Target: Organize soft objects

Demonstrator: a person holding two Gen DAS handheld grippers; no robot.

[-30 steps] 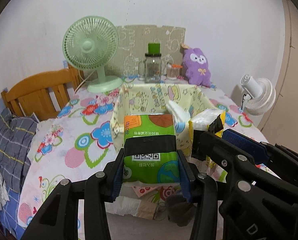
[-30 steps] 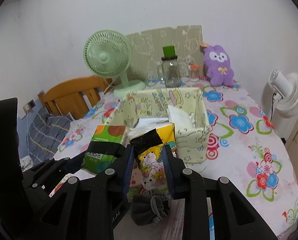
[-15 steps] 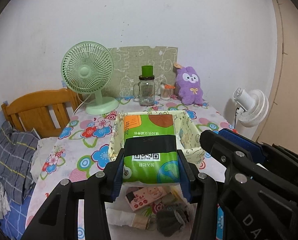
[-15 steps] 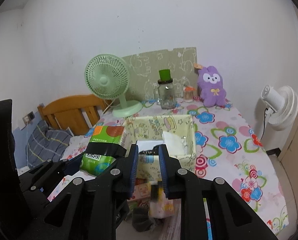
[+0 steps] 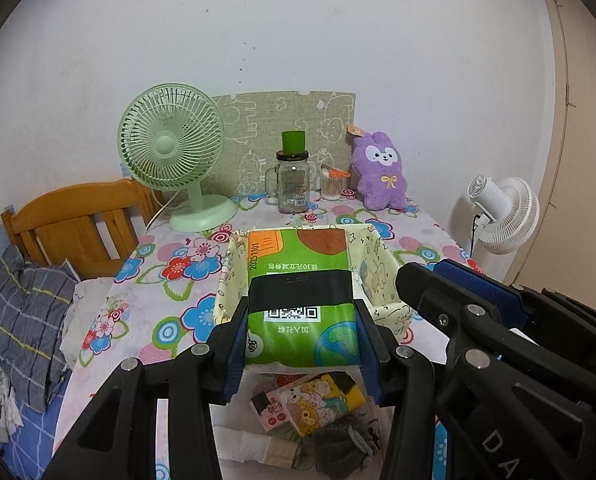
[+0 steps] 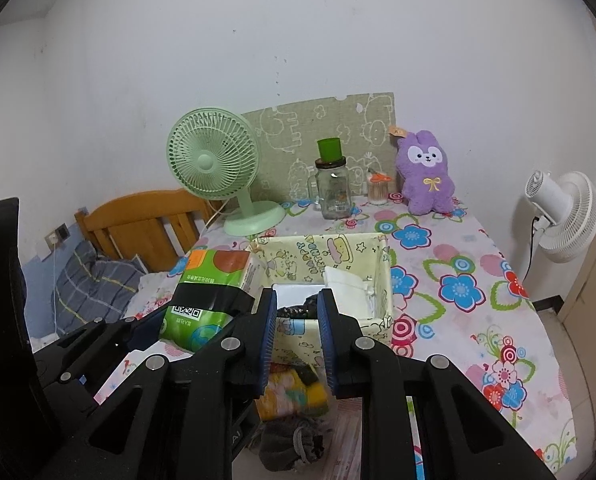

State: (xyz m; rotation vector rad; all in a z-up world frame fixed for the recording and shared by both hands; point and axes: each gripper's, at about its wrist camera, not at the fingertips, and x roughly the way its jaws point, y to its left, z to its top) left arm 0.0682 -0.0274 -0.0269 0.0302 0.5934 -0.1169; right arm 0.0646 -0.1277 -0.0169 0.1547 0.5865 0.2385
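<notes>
Since the earlier frames the yellow cartoon tissue pack (image 5: 322, 398) has left the right gripper (image 6: 296, 344) and now lies on the table edge below both tools, beside a pink pack (image 5: 269, 410) and a grey drawstring pouch (image 6: 293, 446). That gripper's jaws have just been closing, and they now stand narrow with nothing between the blue pads (image 6: 267, 340). Between the pads of the left gripper (image 5: 301, 346) is pinched the green tissue pack (image 5: 300, 300), which has a black band and a QR code on its wrapper; the pack is in the air in front of the yellow fabric basket (image 6: 386, 280), not inside it. From the right wrist view the basket stands in the middle of the flowered tablecloth (image 6: 458, 292); inside it I see a white folded tissue bundle (image 6: 348, 286) against the right wall, a flat white item (image 6: 298, 294) next to it, and something dark (image 6: 298, 310) at the near wall, which I cannot identify because the fingers partly cover it. At the back of the table stand a green fan (image 5: 171, 148), a glass jar with a green cap (image 5: 292, 184), a small container of cotton swabs (image 5: 332, 186) and a purple plush rabbit (image 5: 382, 172).
</notes>
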